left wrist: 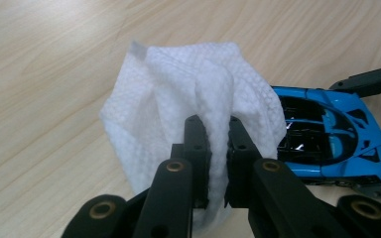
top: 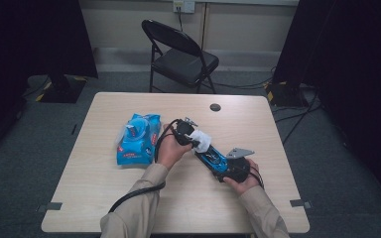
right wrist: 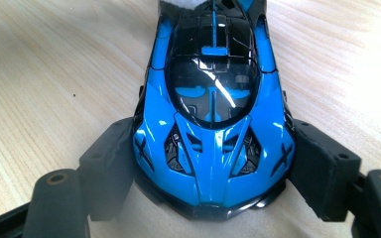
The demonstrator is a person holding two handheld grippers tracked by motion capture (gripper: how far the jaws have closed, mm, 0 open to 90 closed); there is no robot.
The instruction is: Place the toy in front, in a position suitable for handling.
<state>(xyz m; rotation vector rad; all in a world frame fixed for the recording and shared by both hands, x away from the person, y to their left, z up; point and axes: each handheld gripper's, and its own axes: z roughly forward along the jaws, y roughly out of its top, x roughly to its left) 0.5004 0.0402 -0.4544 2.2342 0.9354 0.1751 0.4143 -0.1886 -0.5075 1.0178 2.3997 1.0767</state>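
Observation:
A blue and black toy car (top: pixel 212 159) lies on the wooden table (top: pixel 129 198) near its middle. My right gripper (right wrist: pixel 213 168) is shut on the toy car (right wrist: pixel 213 129), its two black pads pressed against the car's sides. My left gripper (left wrist: pixel 213 144) is shut on a white wet wipe (left wrist: pixel 178 99), which bunches around the jaws. In the high view the wipe (top: pixel 202 139) rests against the far end of the car, with the left gripper (top: pixel 191 139) just left of it. In the left gripper view the car (left wrist: pixel 337 144) lies to the right behind the wipe.
A blue pack of wet wipes (top: pixel 138 139) lies on the table left of the left hand. A small dark round disc (top: pixel 215 107) sits near the table's far edge. A black folding chair (top: pixel 181 52) stands beyond the table.

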